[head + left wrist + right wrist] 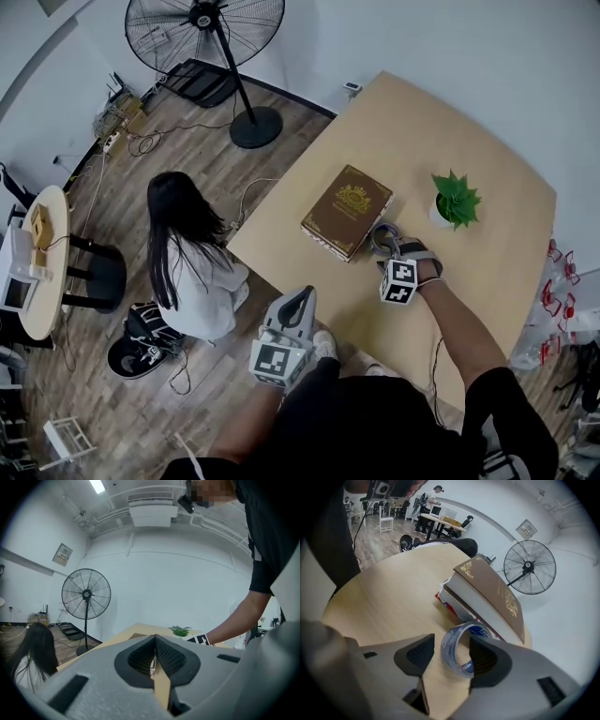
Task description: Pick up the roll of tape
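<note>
Light wooden table, rounded corners. Brown hardcover book with gold ornament lies flat on it. Right claw is wide open, angled down, straddling the clear roll of tape with blue print, not clamped. Roll stands on edge on the table, just beside the book. Left claw is closed, empty, off the table edge.

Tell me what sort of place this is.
Probably an office or lab workroom rather than a home: a big pedestal fan stands on the wood floor, cables and power strips trail along the wall, and a side desk carries small devices.
</note>
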`<state>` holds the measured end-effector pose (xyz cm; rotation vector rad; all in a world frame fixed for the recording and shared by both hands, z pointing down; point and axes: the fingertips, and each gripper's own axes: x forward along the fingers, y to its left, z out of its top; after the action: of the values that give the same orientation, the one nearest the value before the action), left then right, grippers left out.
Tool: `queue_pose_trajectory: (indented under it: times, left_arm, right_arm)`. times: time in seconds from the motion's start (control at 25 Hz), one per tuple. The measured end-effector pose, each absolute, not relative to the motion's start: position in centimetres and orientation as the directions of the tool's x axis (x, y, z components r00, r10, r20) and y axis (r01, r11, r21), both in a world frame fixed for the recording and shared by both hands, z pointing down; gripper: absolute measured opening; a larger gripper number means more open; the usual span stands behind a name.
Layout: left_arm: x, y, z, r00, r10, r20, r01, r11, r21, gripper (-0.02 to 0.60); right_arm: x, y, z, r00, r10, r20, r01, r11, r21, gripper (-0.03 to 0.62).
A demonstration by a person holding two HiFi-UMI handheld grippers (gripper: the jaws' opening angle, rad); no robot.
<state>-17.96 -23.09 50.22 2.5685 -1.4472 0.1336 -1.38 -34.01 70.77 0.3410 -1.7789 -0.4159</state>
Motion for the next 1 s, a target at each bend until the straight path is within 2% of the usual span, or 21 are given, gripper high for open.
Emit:
queue_pose_trajectory:
  times: [0.2,0.4,1.0]
  left_arm:
    - [-18.4,-23.0,50.3,0.508,-0.842,0.181,-0.861,-0.489,0.141,0.003]
    - [-18.4,-22.9,50.3,0.513,-0.839,0.180,-0.858,-0.496,0.132,0.003]
    - [-16.9,-22.2,49.8,0.529,-0.830,0.176,-0.848,-0.513,0.132,0.003]
  right_arm:
    - [-1.5,-34.1,71.5,-0.215,-0.414,0.885,0.023,0.903,0.428,0.196]
    - [-1.4,-34.0,71.8,-0.206,-0.397,0.894,0.014,0.913,0.408,0.118]
    - [-1.0,-32.2,70.7,-0.220,-0.427,0.877,0.037,0.895,0.445,0.040]
